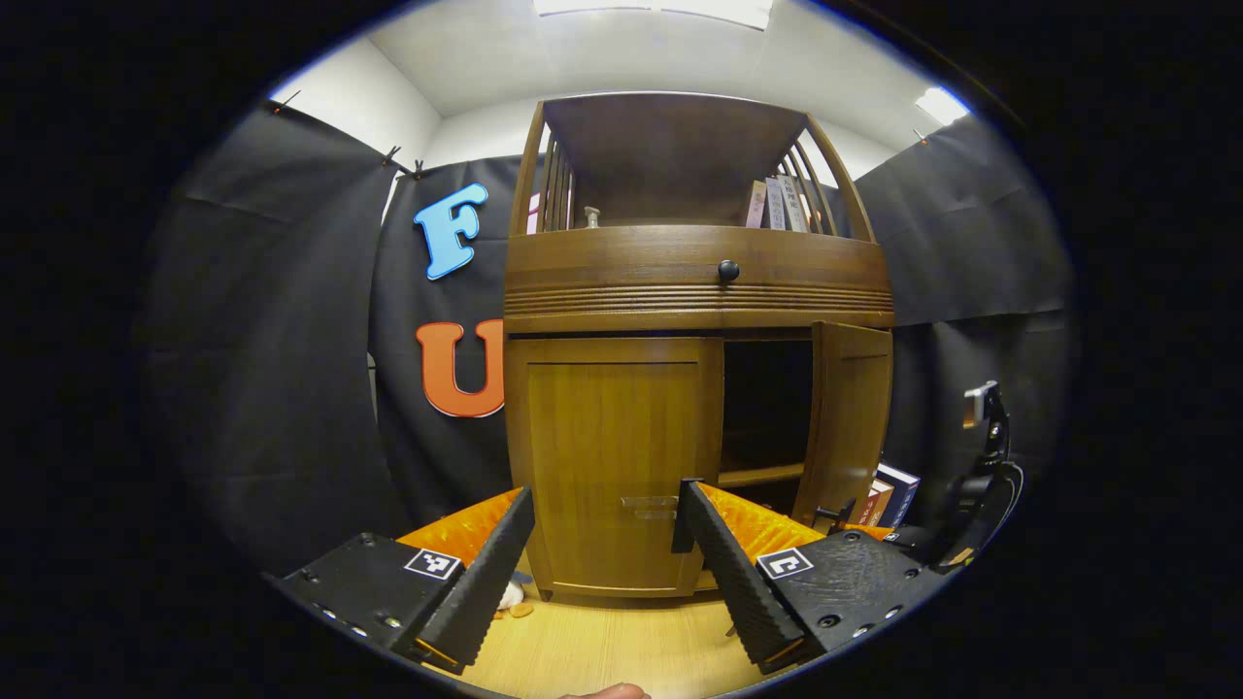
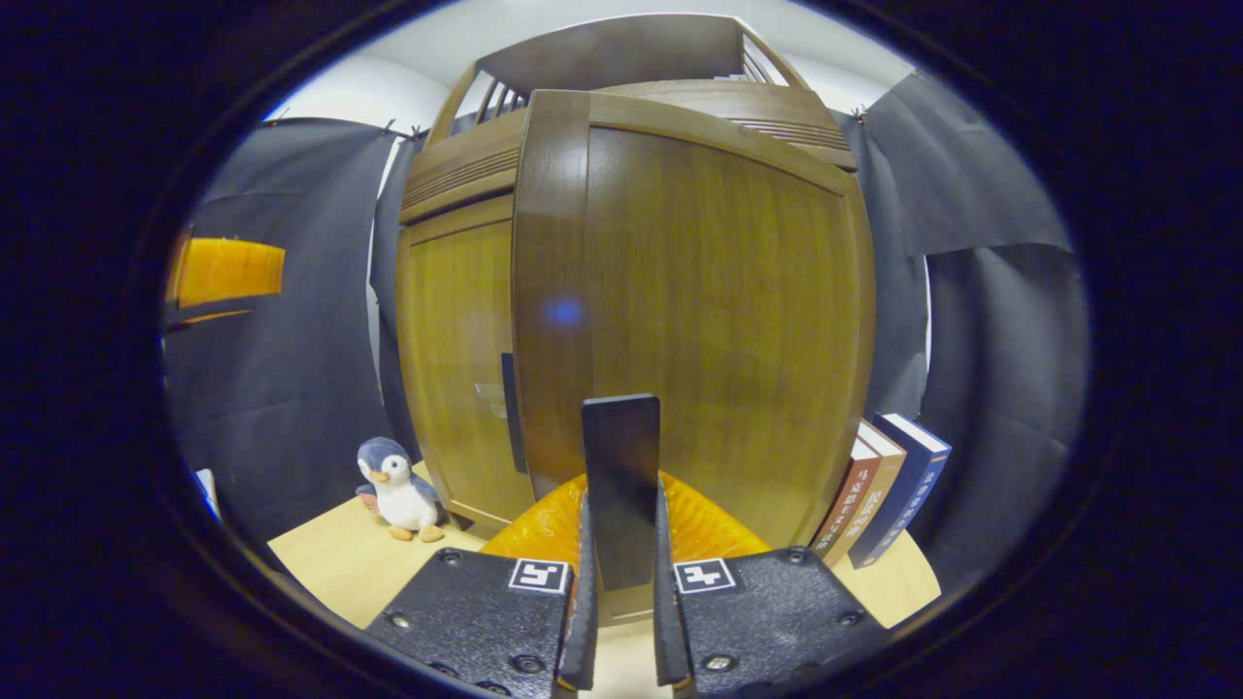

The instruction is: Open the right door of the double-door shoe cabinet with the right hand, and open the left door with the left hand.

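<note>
Bright, even light from white ceiling light panels (image 1: 670,8); strong fisheye bending at edges. Faint blue glare spot on glossy brown wooden cabinet door (image 2: 699,320); open cabinet interior dark, both views sharp.

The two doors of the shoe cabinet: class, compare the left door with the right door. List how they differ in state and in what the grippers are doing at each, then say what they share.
1. The left door is closed flat; the right door stands swung open, showing a dark interior.
2. The left gripper is open in front of the left door's handle; the right gripper is shut on the right door's handle.
Both are brown wooden panels under the same drawer.
</note>
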